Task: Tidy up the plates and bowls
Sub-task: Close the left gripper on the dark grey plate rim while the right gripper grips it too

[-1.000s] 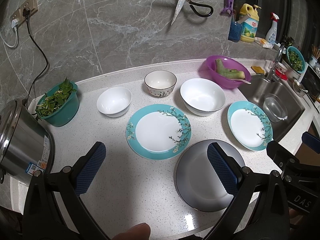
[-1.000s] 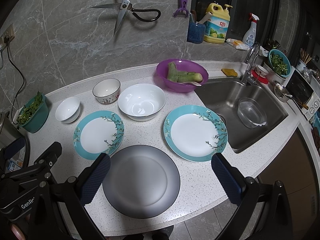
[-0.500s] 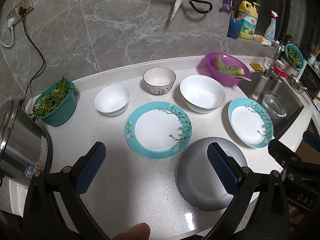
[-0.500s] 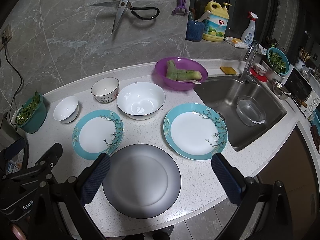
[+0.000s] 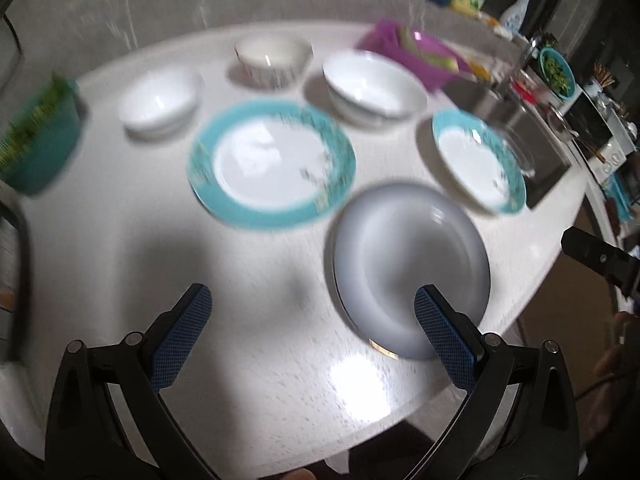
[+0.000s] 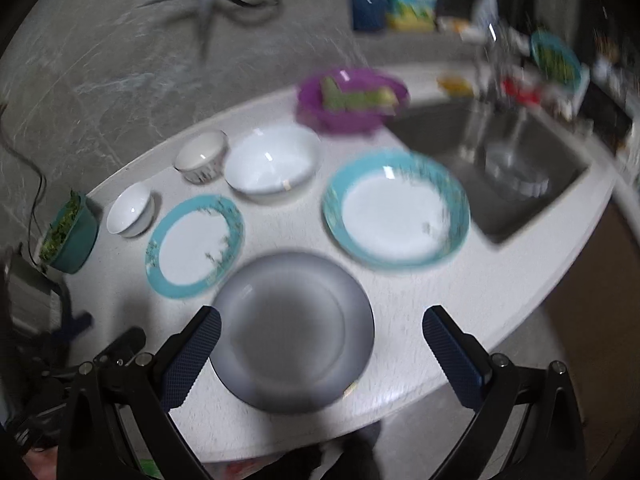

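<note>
While both views are smeared by motion blur, the layout on the white bench (image 6: 404, 300) reads clearly enough: the left tool (image 5: 312, 332) hangs over the near edge with its blue-padded fingers (image 5: 182, 336) spread wide and nothing between them, and the right tool (image 6: 320, 352) is likewise wide apart and empty, above the grey plate (image 6: 292, 332), which lies flat at the front of the bench between its two fingers in that view. From the left wrist camera the right finger of the left tool overlaps the near rim of that same grey plate (image 5: 408, 268); whether it touches cannot be told. Just behind the grey plate sit two teal-rimmed plates, one to the left (image 6: 196, 246) and one to the right (image 6: 396, 210), the right one close to the sink (image 6: 500, 160). Behind them stands a row of three bowls: a small white bowl (image 6: 130, 210) at the left, a patterned bowl (image 6: 200, 156) next, and a large white bowl (image 6: 274, 164) just beside it. A purple bowl (image 6: 352, 100) holding green vegetable pieces stands at the back by the sink, and a teal basket of greens (image 6: 70, 240) stands at the far left edge. Part of the right tool's black frame (image 5: 600, 258) shows at the right edge of the left wrist view
</note>
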{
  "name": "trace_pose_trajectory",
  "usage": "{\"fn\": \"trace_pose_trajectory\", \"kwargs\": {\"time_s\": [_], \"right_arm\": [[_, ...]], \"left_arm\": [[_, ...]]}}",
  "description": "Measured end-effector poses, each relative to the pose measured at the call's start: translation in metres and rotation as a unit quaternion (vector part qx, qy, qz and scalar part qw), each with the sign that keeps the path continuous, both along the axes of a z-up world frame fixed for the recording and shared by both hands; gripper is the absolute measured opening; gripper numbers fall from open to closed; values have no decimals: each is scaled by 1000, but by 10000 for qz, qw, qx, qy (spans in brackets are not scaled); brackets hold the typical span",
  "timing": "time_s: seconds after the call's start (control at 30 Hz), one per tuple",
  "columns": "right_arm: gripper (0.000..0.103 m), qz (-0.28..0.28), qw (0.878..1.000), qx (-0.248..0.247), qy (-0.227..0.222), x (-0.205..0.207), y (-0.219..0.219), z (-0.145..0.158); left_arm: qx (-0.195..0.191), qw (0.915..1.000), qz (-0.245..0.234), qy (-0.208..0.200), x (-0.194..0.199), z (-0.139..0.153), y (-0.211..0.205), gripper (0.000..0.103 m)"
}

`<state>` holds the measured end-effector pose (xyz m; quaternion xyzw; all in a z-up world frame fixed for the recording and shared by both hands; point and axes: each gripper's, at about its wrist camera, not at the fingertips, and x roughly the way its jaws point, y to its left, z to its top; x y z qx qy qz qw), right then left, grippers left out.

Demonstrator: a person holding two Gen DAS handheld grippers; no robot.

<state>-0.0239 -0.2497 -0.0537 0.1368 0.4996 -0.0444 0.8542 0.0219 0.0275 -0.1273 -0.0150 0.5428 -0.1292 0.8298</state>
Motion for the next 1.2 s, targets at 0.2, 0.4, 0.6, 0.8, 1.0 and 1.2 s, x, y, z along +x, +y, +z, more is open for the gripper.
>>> {"fn": "trace_pose_trajectory", "kwargs": {"time_s": [0.2,0.4,0.6,0.8,1.0,1.2], "right_arm": [[102,-290,9869,1526,445,-1,-66,-74],[81,343,9613,2676,552,23,-91,-125],[68,1008,9331,3380,697,46,-98,-147],[68,1586,9045,3844,947,64,-90,-157],[68,1766,9017,3817,1002,77,-82,-155],[68,1743,9074,3664,1092,74,-81,-154]], "left_arm": [[-140,9988,-151,446,8,-57,-14,101],[-693,9942,-89,821,27,-90,-29,78],[-789,9929,30,893,34,-100,-36,55],[-294,9961,-155,816,43,-102,-57,56],[-374,9958,-159,825,52,-102,-61,56],[-672,9908,-390,1109,56,-99,-49,55]]}}
